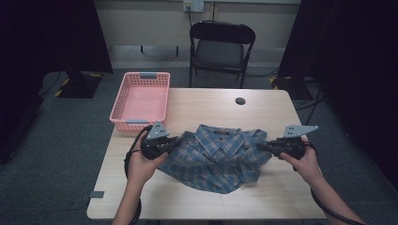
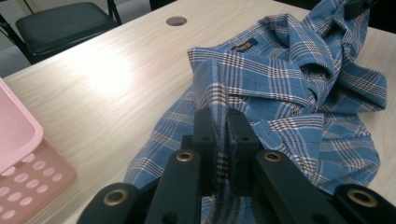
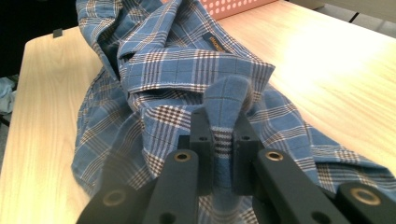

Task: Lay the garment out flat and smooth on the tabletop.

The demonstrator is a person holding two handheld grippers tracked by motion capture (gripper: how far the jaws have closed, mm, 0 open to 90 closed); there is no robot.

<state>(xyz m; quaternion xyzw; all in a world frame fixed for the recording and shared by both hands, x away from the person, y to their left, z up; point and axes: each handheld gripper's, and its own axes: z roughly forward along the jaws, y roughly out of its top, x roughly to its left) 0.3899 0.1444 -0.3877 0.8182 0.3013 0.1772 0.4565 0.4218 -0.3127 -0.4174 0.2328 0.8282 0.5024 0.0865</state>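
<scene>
Blue plaid shirt (image 1: 218, 157) rumpled on the light wood table (image 1: 197, 199), collar side toward the far edge, roughly mid-table; used as the landmark below.

Left gripper (image 1: 174, 140) at the shirt's left edge, jaws nearly together and clamped on a raised fold of the fabric; same pinch seen close up in the left gripper view (image 2: 219, 140), cloth standing up between the two black jaws. Left hand (image 1: 141, 166) wrapped around the body, cable trailing back off the near edge.

Right gripper (image 1: 264, 146) at the shirt's right edge, jaws likewise narrow and pinching a ridge of cloth; confirmed in the right gripper view (image 3: 223, 140), fold bulging up above the jaw tips. Right hand (image 1: 305, 161) behind it.

Around the shirt: pink perforated basket (image 1: 141, 99) beyond and left of it, on the table's far-left corner, well apart from the fabric; round cable hole (image 1: 240, 101) in the tabletop beyond the collar, slightly right; black folding chair (image 1: 220, 47) past the table's far edge, behind the shirt.

Bare tabletop between shirt and basket; near edge in front of the shirt also bare. Dark curtains to both sides of the table.
</scene>
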